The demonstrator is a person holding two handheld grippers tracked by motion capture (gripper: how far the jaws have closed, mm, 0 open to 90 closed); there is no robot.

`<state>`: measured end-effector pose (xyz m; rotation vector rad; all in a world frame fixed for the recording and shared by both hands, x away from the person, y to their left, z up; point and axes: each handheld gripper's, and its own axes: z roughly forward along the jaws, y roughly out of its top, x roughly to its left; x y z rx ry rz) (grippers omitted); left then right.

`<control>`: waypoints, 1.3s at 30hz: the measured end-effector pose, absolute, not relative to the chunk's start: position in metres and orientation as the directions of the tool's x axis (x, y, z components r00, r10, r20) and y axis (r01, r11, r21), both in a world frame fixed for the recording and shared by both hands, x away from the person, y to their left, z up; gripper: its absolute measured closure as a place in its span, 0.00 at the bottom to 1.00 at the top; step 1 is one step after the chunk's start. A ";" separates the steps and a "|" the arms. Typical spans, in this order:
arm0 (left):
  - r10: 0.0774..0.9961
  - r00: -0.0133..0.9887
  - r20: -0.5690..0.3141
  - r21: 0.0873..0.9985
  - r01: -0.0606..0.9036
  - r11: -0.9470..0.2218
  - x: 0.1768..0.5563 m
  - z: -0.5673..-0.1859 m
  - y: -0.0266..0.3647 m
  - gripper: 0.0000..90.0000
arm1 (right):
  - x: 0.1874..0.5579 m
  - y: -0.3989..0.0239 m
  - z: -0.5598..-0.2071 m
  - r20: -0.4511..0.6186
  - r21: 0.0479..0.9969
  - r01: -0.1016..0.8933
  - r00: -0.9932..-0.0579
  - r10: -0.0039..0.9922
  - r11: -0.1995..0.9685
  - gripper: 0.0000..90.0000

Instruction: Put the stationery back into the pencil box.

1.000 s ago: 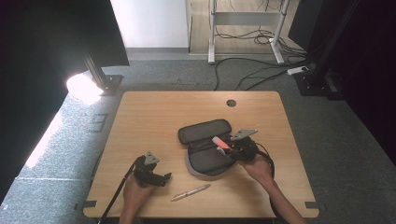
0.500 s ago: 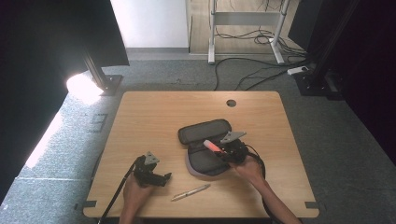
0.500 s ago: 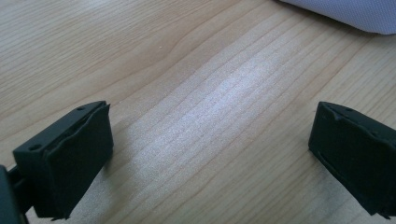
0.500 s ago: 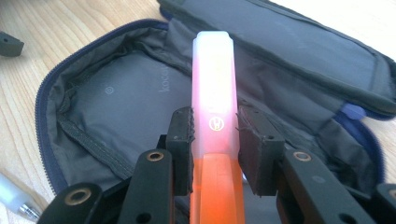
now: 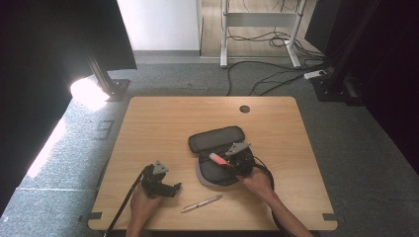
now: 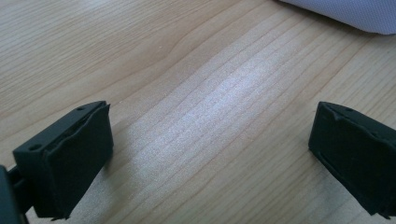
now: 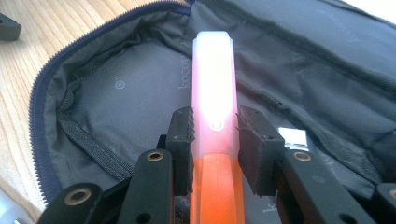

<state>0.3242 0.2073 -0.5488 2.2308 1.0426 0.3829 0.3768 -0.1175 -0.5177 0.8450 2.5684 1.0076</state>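
Right tool point(image 7: 215, 140) clamps an orange, translucent-capped highlighter point(image 7: 212, 93) above the open grey case point(image 7: 107, 93).

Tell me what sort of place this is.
Probably a lab or studio set up for recording. A lone wooden table stands on grey carpet, cables trail across the floor, dark curtains hang at both sides, and a bright lamp glares from the left.

A strong light patch glares on the floor point(image 5: 86, 91) at left; the room sides are dark. The counter point(image 5: 163, 123) is evenly lit. The marker point(image 7: 212, 100) tip is overexposed and the near claw blurred.
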 end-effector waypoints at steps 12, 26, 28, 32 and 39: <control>0.765 0.644 -0.005 0.657 0.580 -0.483 0.324 -0.549 0.207 0.00 | 0.379 -0.120 -0.519 0.011 0.690 0.440 -0.800 0.600 0.575 0.66; 0.765 0.644 -0.005 0.656 0.579 -0.484 0.324 -0.549 0.207 0.00 | 0.366 -0.134 -0.501 0.004 0.711 0.412 -0.813 0.582 0.570 0.53; 0.765 0.644 -0.005 0.656 0.580 -0.483 0.324 -0.549 0.207 0.00 | 0.362 -0.135 -0.499 0.006 0.714 0.404 -0.820 0.573 0.572 0.51; 0.766 0.643 -0.006 0.657 0.580 -0.482 0.324 -0.549 0.207 0.00 | 0.354 -0.135 -0.497 0.005 0.718 0.389 -0.833 0.554 0.578 0.49; 0.766 0.643 -0.006 0.657 0.580 -0.482 0.324 -0.549 0.207 0.00 | 0.339 -0.133 -0.496 0.007 0.722 0.365 -0.853 0.522 0.587 0.48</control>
